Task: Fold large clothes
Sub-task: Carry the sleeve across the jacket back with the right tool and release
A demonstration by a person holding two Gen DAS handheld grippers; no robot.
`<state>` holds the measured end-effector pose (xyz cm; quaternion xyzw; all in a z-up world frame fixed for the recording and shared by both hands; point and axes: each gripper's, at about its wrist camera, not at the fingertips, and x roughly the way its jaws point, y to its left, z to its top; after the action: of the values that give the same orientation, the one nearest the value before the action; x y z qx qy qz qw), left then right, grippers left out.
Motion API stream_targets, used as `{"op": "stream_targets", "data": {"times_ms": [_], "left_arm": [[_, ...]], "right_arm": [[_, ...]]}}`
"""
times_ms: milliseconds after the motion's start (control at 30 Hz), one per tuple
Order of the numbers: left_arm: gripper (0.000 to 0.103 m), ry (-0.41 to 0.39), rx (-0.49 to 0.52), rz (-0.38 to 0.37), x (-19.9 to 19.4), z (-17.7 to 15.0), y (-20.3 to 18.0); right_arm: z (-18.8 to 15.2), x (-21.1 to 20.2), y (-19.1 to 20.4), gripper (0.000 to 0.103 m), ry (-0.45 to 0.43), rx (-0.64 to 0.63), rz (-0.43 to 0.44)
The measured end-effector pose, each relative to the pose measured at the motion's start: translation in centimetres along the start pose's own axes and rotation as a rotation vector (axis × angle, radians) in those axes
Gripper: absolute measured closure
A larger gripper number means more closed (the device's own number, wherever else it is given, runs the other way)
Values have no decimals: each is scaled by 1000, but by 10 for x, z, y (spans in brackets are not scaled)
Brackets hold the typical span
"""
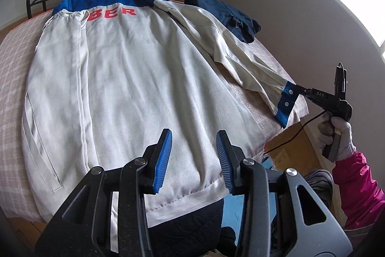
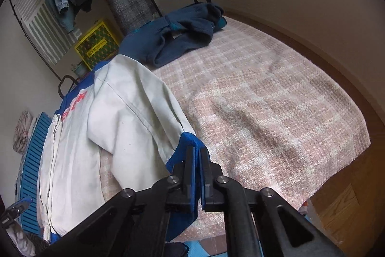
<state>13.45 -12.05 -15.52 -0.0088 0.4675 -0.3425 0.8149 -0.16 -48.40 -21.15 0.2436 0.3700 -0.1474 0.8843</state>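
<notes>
Left wrist view is giving us the widest look: a pink-and-white checked cover is spreading over the bed, and the large white jacket is lying back-up across it, taking up most of the surface. We are seeing a blue yoke and collar band at its far end, red letters reading "BER" just below that, a long seam running down its left side, a slanted pocket near the left edge, and a stitched hem hanging toward us over the near edge of the bed. Its right sleeve is stretching out diagonally to the right, ending in a blue cuff with two snaps. We are holding that cuff in the right gripper, whose jaws are pressing together on the blue fabric, as the right wrist view is showing close up; our gloved right hand, in a pink sleeve, is gripping the handle. A dark blue garment is lying bunched at the far end of the bed, beside the jacket's shoulder. Our left gripper is hovering over the hem with its blue pads standing moderately apart, holding nothing.
</notes>
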Motion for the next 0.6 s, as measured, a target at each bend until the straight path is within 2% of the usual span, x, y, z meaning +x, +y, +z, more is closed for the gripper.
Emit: {"op": "stream_targets", "data": {"times_ms": [167, 333, 467, 600], "left_arm": [[65, -13, -24, 1, -2, 0, 8], [65, -30, -76, 1, -6, 3, 23], [65, -42, -132, 1, -9, 3, 40], [65, -53, -196, 2, -10, 2, 58]], "right_arm": [[-1, -37, 64, 103, -77, -178, 34], [-20, -60, 137, 103, -91, -357, 149], [-52, -60, 195, 103, -26, -494, 266], [-103, -47, 246, 103, 107, -637, 399]]}}
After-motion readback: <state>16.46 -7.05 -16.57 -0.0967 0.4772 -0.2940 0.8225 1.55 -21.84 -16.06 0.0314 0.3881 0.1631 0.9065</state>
